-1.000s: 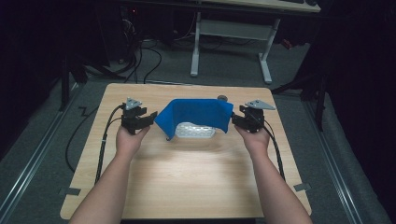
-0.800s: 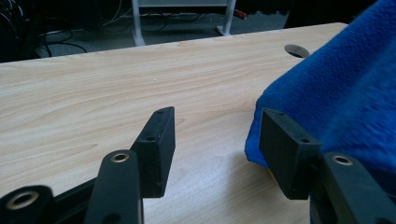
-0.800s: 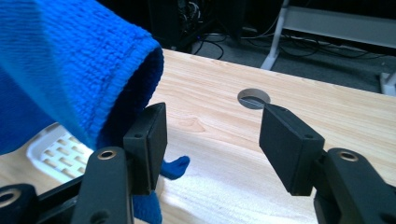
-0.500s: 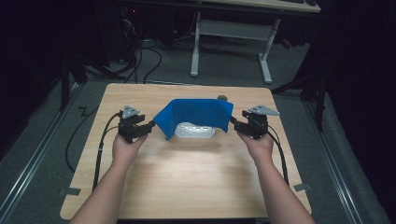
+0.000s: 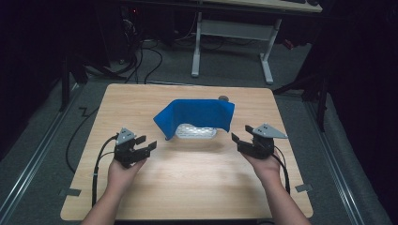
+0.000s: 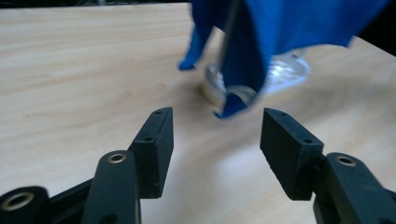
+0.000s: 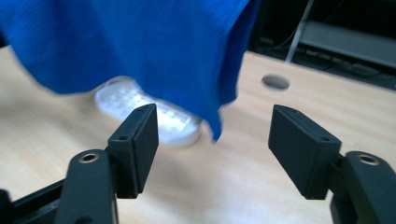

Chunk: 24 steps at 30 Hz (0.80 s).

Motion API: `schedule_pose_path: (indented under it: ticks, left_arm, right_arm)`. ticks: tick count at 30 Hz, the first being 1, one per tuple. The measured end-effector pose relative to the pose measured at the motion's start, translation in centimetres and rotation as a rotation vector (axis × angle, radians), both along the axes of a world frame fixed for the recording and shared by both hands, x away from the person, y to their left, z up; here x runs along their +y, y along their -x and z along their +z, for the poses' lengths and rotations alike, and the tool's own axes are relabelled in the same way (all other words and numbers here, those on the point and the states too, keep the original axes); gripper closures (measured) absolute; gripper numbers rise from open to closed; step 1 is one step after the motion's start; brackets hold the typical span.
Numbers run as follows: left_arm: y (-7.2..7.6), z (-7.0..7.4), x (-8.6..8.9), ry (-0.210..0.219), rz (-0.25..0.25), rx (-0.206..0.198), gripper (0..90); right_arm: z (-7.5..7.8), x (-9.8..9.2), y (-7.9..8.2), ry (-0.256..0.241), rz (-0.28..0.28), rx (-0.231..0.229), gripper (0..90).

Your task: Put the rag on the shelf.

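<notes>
Blue cloth [image 5: 197, 117] draped over a clear tray [image 5: 196, 131], mid-counter [image 5: 187, 187]; covering apparently done.

Cloth tented above tray, near edge of tray showing beneath. Left tool [image 5: 144, 146] and right tool [image 5: 237, 139] both released, jaws spread and empty, set apart from the cloth on either side, pointing inward. Little left, apparently, beyond withdrawal.

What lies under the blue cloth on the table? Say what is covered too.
Under the blue cloth sits a clear, ridged plastic container on the wooden table. Its near edge shows; the cloth hides its far part and any contents.
</notes>
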<state>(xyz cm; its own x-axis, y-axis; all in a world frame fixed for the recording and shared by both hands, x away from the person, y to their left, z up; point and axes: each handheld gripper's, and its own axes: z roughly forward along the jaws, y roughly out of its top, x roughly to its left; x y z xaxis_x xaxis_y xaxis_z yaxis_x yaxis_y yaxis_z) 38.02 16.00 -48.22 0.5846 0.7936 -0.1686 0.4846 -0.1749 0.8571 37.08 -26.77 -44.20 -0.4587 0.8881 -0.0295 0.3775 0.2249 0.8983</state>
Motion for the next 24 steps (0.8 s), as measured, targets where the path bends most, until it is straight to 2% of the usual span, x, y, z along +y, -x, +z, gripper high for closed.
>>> schedule_pose_path:
  ticks: [4,6,7,8,11,13,14,16,17,18,23,24]
  left_arm:
    - [2.7,-0.6,-0.4,-0.013,-0.046,0.01,41.8]
    - [4.1,-1.2,-0.7,-0.014,-0.071,0.012,41.7]
    - [4.6,-1.4,-0.8,-0.017,-0.082,0.015,41.4]
    - [5.3,-1.7,-0.8,-0.019,-0.091,0.014,41.4]
    - [7.5,-2.8,-0.9,-0.04,-0.11,0.01,41.5]
    - [8.5,-3.1,-1.0,-0.048,-0.114,0.026,41.5]
    - [9.0,-3.5,-1.1,-0.039,-0.12,0.043,41.1]
    - [9.5,-3.9,-1.2,-0.054,-0.12,0.034,42.7]
    - [9.1,-4.2,-1.6,-0.099,-0.123,0.044,42.2]
    - [9.0,-4.2,-1.7,-0.103,-0.126,0.046,41.3]
    - [8.6,-4.1,-1.6,-0.089,-0.133,0.047,41.0]
    - [8.6,-4.3,-1.5,-0.108,-0.137,0.049,41.0]
  right_arm:
    - [-1.1,0.3,2.6,-0.003,0.017,-0.027,30.5]
    - [-1.8,0.6,3.8,0.007,0.025,-0.012,29.0]
    - [-2.4,0.8,4.8,-0.012,0.029,0.001,28.3]
    - [-2.4,0.8,4.8,-0.012,0.029,0.001,28.3]
    - [-3.7,1.2,6.7,-0.006,0.019,0.011,26.8]
    - [-4.9,1.5,8.0,0.019,0.005,0.018,24.6]
    - [-5.4,1.6,8.4,0.026,0.0,0.023,24.5]
    - [-6.9,1.9,9.4,0.086,0.011,0.061,26.5]
    - [-7.3,2.0,9.5,0.106,0.015,0.064,26.5]
    - [-7.5,2.0,9.4,0.117,0.018,0.073,26.4]
    - [-7.8,2.2,8.6,0.128,0.025,0.093,25.8]
    - [-7.9,2.2,8.6,0.122,0.027,0.094,25.9]
